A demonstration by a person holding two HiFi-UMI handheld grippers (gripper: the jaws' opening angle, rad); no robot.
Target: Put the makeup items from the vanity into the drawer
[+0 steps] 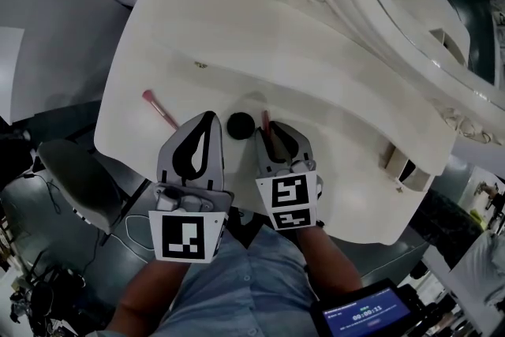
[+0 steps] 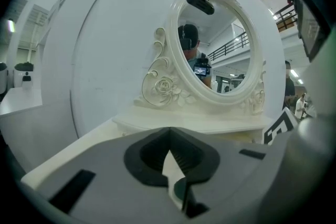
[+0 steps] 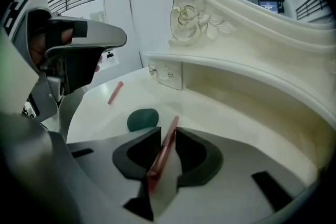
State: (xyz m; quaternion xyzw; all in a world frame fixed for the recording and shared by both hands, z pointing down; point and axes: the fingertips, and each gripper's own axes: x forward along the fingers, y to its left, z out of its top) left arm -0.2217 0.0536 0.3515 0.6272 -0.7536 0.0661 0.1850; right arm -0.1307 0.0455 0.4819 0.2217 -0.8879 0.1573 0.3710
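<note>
On the white vanity top [image 1: 331,99] my right gripper [image 1: 269,132] is shut on a slim pink makeup pencil [image 1: 266,121]. In the right gripper view the pencil [image 3: 164,150] runs lengthwise between the pads of the right gripper [image 3: 168,136], its tip sticking out ahead. A round black compact [image 1: 240,125] lies just left of it, between the two grippers; it also shows as the dark compact [image 3: 142,119]. My left gripper [image 1: 210,119] is shut and holds nothing, its tips resting over the table's front part. A pink brush [image 1: 158,108] lies further left, seen too as the brush [image 3: 115,92].
An oval mirror [image 2: 220,55] in a carved white frame stands at the back of the vanity. Under its shelf sits a small drawer front with metal knobs [image 3: 168,74]. A dark stool [image 1: 75,177] stands left of the table, and a tablet screen [image 1: 367,317] is at my lower right.
</note>
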